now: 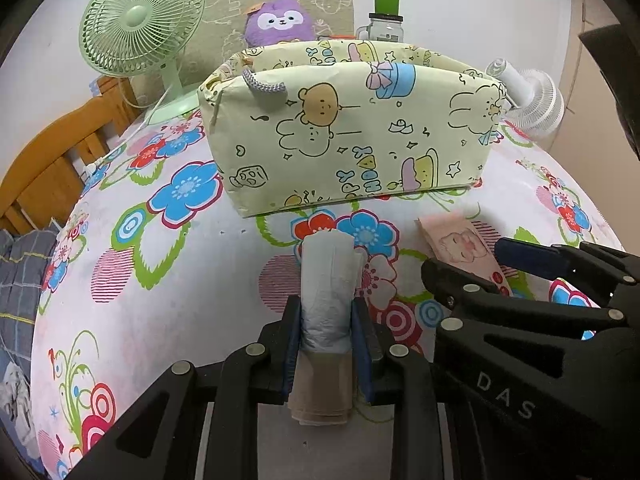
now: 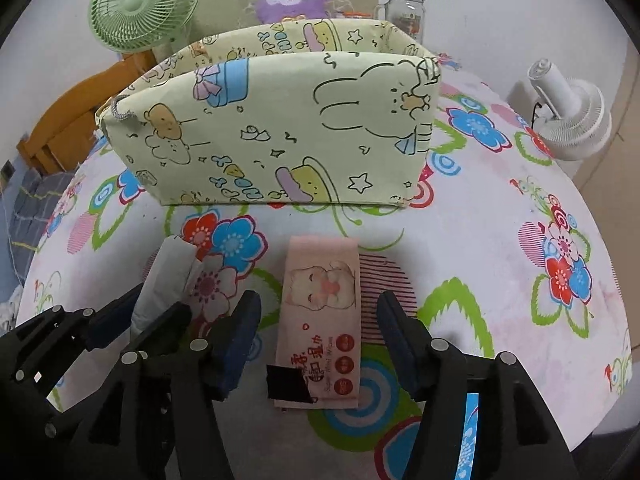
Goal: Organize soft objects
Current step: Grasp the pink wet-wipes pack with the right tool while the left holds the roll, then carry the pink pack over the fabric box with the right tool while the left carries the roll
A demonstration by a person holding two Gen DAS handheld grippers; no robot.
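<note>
Gripping a grey bag roll (image 1: 327, 300), the left gripper (image 1: 326, 344) is clamped tight. The right gripper (image 2: 318, 344) stands open around the pink wipes pack (image 2: 320, 320), near the fabric bin (image 2: 280, 128); squeeze the pack's middle gently.

A grey-white roll of plastic bags (image 1: 327, 296) with a tan paper band at its near end lies lengthwise on the floral cloth, clamped at its sides. Just right of it a pink wet-wipe pack (image 2: 320, 320) with a cartoon animal lies flat, face up. Behind both stands an open pale-yellow fabric bin (image 1: 352, 136) printed with bears and rabbits
</note>
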